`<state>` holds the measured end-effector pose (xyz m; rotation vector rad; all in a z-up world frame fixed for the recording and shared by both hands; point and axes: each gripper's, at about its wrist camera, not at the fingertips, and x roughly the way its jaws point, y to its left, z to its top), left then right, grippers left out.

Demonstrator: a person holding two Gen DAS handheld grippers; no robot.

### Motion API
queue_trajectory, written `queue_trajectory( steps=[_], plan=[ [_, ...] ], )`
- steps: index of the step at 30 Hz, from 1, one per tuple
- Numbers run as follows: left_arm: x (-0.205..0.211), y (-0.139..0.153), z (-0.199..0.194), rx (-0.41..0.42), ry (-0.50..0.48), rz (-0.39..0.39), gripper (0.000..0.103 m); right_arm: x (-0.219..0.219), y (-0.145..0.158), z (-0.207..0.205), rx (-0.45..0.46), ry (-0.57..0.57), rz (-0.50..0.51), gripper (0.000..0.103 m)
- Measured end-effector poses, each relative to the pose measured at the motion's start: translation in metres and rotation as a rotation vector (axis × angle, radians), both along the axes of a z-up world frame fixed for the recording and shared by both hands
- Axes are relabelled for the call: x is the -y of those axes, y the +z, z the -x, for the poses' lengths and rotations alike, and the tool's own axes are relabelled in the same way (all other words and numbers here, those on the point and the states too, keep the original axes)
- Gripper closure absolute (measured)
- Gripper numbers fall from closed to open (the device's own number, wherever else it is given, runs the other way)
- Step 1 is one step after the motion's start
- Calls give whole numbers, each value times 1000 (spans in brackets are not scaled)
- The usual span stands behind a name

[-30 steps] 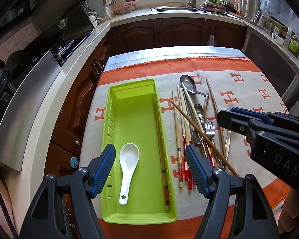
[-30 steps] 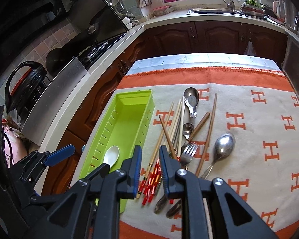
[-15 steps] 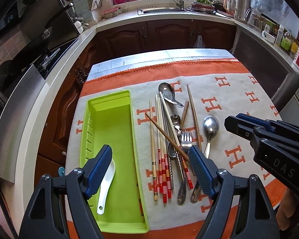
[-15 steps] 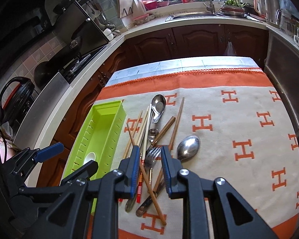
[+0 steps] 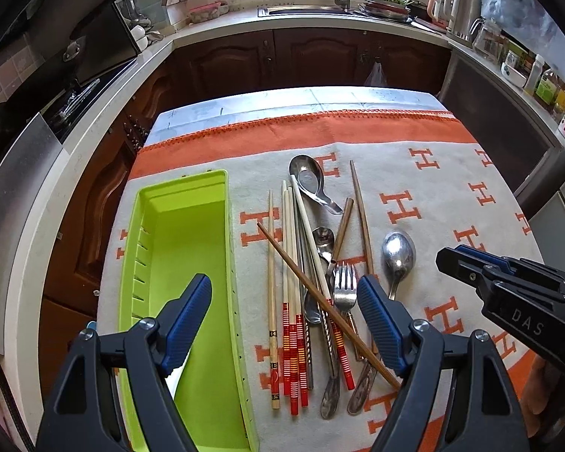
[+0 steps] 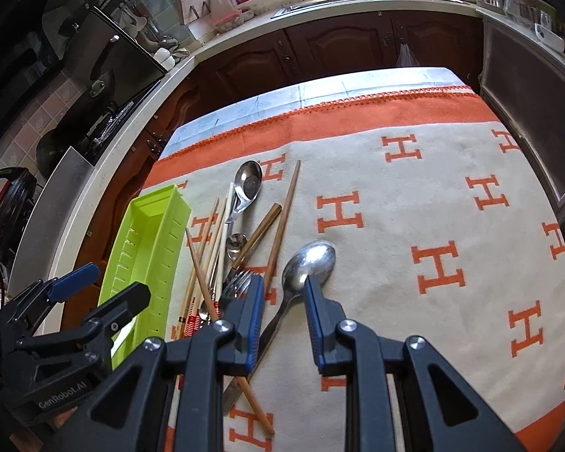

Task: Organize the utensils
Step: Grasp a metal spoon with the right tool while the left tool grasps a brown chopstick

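- Right, right tongs (image 6: 282, 293) sit narrowly spread and empty, straddling the neck of the big metal spoon (image 6: 312, 260); we judge that's the pick.
- Spoon lies on the surface cloth (image 6: 414, 188), just right of the utensil pile (image 5: 312, 293), apart from the fork (image 5: 344, 286).
- We drop straight down and pinch the handle below the bowl, clear of the brown chopstick (image 5: 327, 301).
- Left tongs (image 5: 284, 318) hang spread wide, empty, over the pile beside the green tray (image 5: 184, 222); we keep them clear.

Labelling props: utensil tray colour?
Lime green tray, plain; clearest in the left wrist view.
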<state>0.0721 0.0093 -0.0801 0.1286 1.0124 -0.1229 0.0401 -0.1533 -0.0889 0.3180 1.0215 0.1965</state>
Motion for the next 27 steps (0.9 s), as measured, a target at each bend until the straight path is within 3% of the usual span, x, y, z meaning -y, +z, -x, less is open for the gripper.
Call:
queue_trajectory(
  steps=[13,25,27],
  plan=[
    [-7,-22,-11,-36,-4,47,27,-3,-65,-26,-220,15,-110,81],
    [-14,-30,-15,-59,9,83,27,-12,-68,-35,-142,9,-108,82],
    [-13,-31,-15,-60,10,83,27,-14,-68,-35,-127,14,-97,90]
  ],
)
